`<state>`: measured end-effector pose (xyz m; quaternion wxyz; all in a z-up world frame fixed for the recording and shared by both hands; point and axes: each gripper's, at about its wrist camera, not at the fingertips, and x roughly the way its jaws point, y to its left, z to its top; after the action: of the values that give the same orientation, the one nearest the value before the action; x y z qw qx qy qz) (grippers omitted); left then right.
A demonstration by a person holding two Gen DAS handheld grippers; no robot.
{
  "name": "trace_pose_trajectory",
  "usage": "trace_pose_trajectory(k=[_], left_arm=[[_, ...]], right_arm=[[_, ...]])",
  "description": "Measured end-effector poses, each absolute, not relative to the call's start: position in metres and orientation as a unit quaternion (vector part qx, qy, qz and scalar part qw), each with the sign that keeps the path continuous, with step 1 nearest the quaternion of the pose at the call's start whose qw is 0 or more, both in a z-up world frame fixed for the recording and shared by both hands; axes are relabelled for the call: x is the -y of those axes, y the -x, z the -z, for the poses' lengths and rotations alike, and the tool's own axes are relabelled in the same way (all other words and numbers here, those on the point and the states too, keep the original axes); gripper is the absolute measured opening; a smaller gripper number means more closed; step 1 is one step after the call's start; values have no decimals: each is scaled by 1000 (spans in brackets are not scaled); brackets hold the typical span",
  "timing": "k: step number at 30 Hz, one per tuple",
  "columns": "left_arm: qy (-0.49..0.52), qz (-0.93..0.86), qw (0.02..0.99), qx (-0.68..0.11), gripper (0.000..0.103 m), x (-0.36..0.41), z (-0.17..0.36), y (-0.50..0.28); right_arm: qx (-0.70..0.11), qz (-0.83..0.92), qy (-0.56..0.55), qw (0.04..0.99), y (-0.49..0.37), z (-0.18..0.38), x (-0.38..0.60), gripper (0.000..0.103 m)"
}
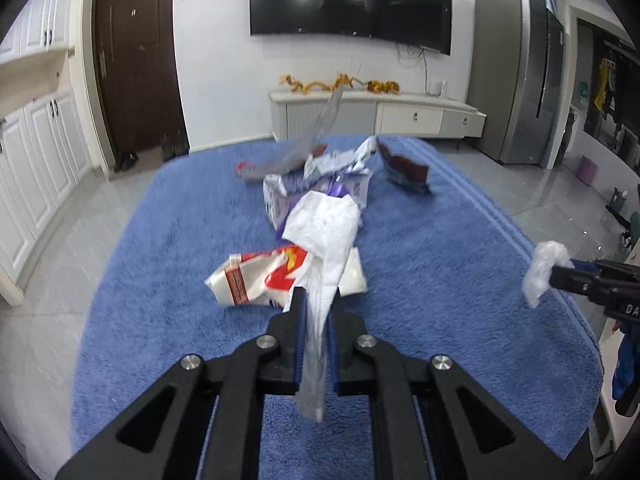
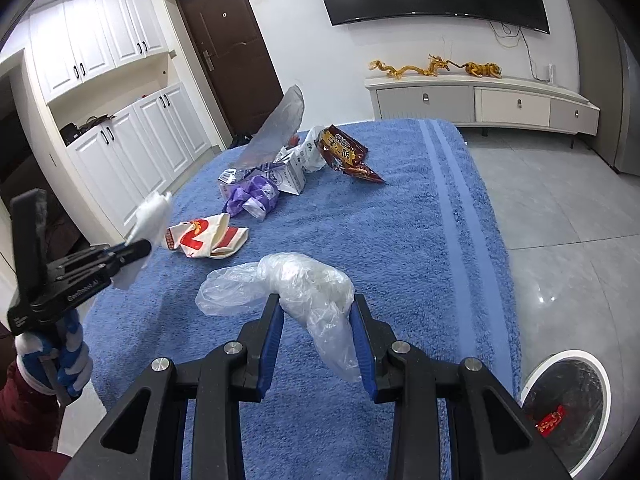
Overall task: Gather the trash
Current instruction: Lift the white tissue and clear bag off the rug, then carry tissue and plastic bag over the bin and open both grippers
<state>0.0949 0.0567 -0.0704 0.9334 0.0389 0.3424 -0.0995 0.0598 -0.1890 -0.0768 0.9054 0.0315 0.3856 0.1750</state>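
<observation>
White-and-red wrapper (image 2: 208, 236): a large red "2", at 10 o'clock from the right gripper (image 2: 318, 336).
Dark red snack bag (image 2: 344, 152): yellow Chinese characters, too small to read, at 12 o'clock.
Left gripper (image 2: 138, 248) body: white lettering starting "Gen", rest unclear.
Right gripper body, left wrist view: white letters "DA", cut off.

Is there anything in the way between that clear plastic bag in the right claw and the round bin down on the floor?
Nothing visible blocks it. The right gripper holds the clear plastic bag above the blue towel, and the bin sits open on the floor just past the towel's right edge, with only bare towel between them.
</observation>
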Motion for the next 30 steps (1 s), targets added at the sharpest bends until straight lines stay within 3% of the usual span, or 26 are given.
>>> trace_pose_trajectory(k=[11,30], left_arm=[[-78,105,949,-287,9,-26,29,-63],[-146,129,940,-280,9,51,12,-65]], right_arm=[[-362,-171,-46,915,-46,61,203,32],[-305,-113,-94,941,-19,44,298,32]])
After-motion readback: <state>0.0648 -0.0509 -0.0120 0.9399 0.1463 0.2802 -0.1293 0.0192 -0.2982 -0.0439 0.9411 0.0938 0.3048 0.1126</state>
